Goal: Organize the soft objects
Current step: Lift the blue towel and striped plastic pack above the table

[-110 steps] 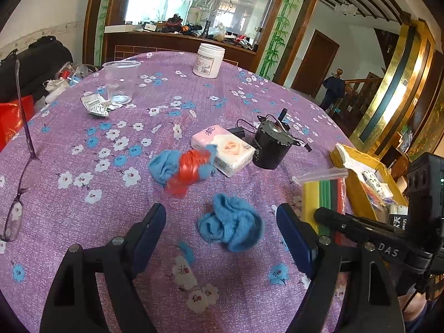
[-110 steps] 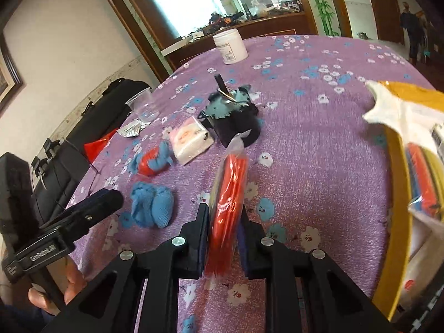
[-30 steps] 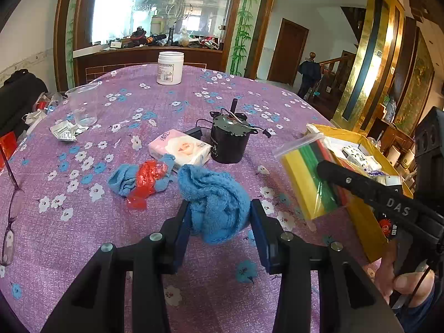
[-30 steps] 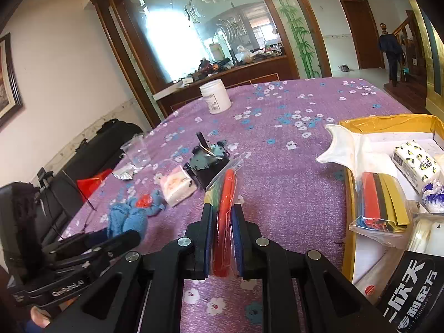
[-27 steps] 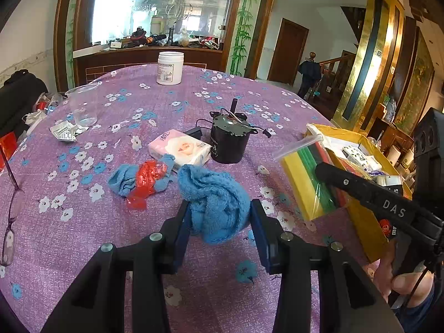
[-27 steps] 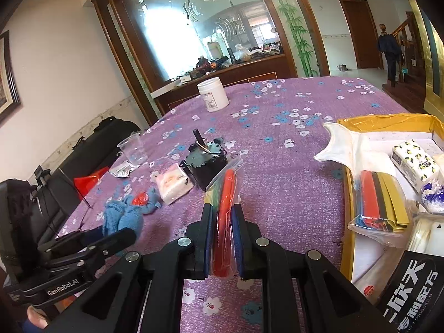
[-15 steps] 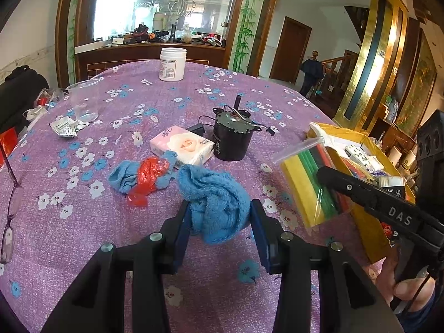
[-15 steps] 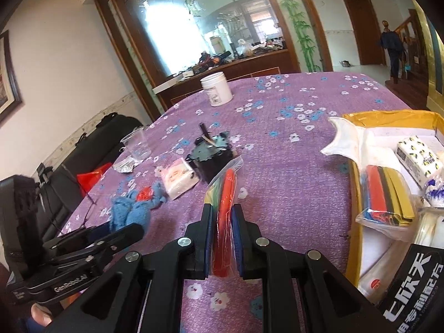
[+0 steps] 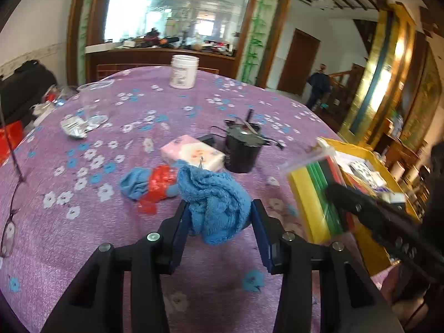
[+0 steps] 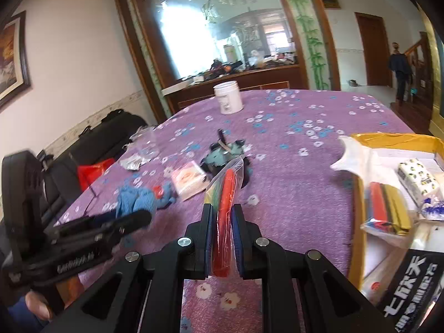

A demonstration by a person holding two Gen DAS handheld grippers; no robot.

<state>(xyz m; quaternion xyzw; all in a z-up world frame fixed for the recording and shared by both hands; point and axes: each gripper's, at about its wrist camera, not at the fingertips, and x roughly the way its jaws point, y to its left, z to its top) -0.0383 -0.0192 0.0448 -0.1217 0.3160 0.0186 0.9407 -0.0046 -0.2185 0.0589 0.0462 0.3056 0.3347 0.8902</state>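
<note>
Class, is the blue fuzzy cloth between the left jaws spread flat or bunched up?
Bunched up: the blue fuzzy cloth sits as a crumpled wad, folds overlapping, squeezed between the jaws.

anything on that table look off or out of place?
Mostly clutter among the soft items: a black motor-like canister with loose wires stands beside the pink tissue pack, and crumpled foil lies by the clear plastic cup. Nothing looks spilled or broken.

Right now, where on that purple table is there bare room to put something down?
Bare tablecloth lies between the black pot and the yellow box, and beyond the pot toward the white jar. It is crowded around the tissue pack and the blue-and-red bundle.
</note>
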